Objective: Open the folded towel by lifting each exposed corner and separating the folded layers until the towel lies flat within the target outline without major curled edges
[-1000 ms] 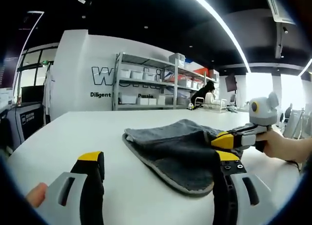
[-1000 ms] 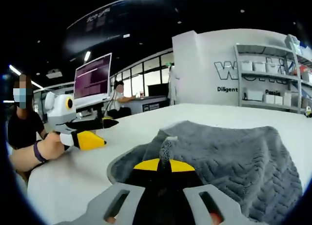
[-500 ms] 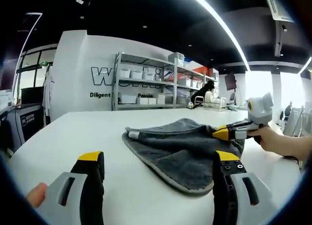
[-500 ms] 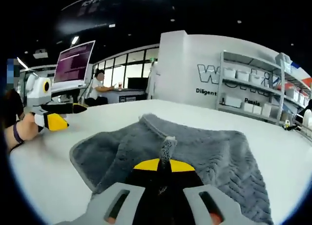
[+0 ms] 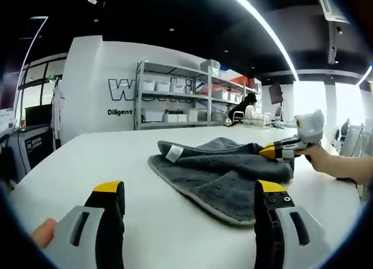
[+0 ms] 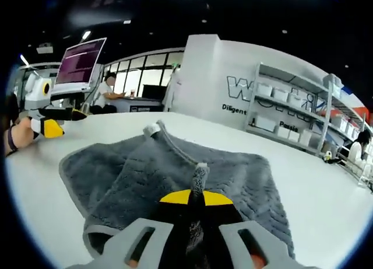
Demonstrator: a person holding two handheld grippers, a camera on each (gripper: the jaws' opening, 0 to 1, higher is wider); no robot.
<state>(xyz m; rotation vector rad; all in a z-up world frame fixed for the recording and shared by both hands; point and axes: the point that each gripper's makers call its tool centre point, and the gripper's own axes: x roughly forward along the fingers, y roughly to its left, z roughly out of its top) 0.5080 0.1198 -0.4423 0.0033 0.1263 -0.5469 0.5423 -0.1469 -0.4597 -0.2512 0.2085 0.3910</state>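
Note:
A grey towel [image 5: 218, 170] lies partly folded on the white table [image 5: 116, 158], its upper layer pulled back and a white label [image 5: 173, 153] showing at a far corner. My left gripper [image 5: 189, 190] hovers open near the table's front, short of the towel, with nothing between its jaws. My right gripper [image 6: 197, 194] is shut on a corner of the towel [image 6: 175, 164], a tuft of cloth sticking up between its yellow tips; it also appears from the side as the right gripper [image 5: 273, 152] at the towel's right edge.
Metal shelving [image 5: 180, 102] with bins stands against a white wall behind the table. A person's hand [image 5: 335, 167] holds the right gripper. A monitor [image 6: 78, 62] and a seated person [image 6: 108, 88] are at the back left. The left gripper [image 6: 46, 126] rests far left.
My right gripper has drawn the towel's corner back to the right, peeling the upper layer over and exposing the white label. The left gripper has stayed still.

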